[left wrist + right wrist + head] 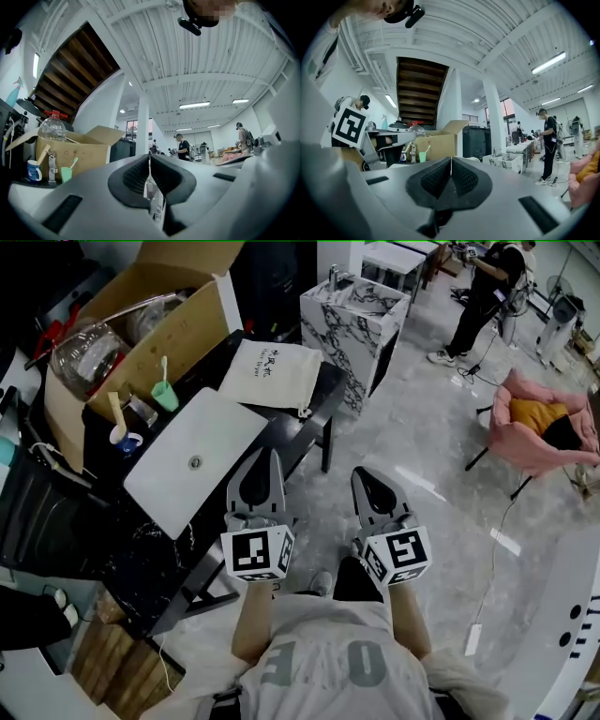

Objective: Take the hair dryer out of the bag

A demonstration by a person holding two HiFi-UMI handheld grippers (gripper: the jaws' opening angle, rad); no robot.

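The hair dryer is not visible in any view. I judge it to be inside the cream cloth bag (270, 374), which lies flat on the far end of the black surface (317, 401), close to its corner. A cord hangs at the bag's near right corner, so I take the mouth to be on that side.

Handling, as judged:
- The bag is soft and limp. It will fold and slide on the surface unless one gripper pins it.
- The hair dryer is rigid, moderately heavy and smooth-shelled. Its handle is the narrowest part, so that is where to take hold.
- Any power cable may snag on the bag's mouth.

Just nearer on the same surface lies a white flat panel (192, 465). To the left stand a green cup (165, 396) and an open cardboard box (155, 329).

My left gripper (273, 456) and right gripper (361, 474) are held side by side, short of the bag. The left is over the near edge of the surface and the right is over the floor. In both gripper views the fingers are pressed together with nothing between them.
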